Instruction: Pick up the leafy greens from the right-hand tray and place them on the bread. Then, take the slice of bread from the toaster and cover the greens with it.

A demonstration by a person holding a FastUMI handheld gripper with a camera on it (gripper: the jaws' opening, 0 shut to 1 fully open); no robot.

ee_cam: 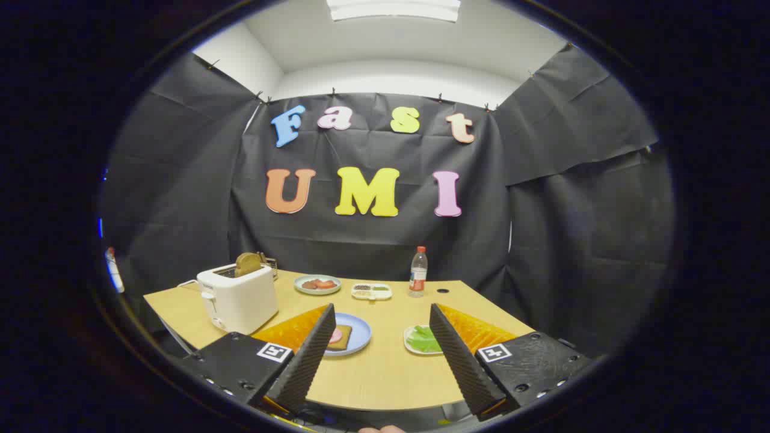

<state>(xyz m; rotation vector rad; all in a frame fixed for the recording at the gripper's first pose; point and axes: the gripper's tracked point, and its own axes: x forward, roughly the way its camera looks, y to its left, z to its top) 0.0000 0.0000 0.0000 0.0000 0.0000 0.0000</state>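
A pale wooden table (385,373) with a curved near edge spreads out ahead of the gripper (382,316), whose two fingers stand wide apart with nothing between them but bare tabletop. At the table's left end stands a white two-slot toaster (239,299), and a brown slice of bread (247,263) sticks up out of its top slot, well beyond and to the left of the left finger. Just behind the left fingertip lies a round light-blue plate (357,334) carrying a square toasted slice (341,337), with what looks like a pink round of meat at its near edge, mostly hidden by the finger. Just inside the right fingertip, and partly behind it, sits a small white tray (409,340) holding the bright green leafy greens (423,340); finger and tray are close, but whether they touch cannot be told. Farther back, near the wall, are a grey-green plate (317,284) with reddish pieces, a white divided dish (372,291), and a clear plastic bottle (418,272) with a red cap.
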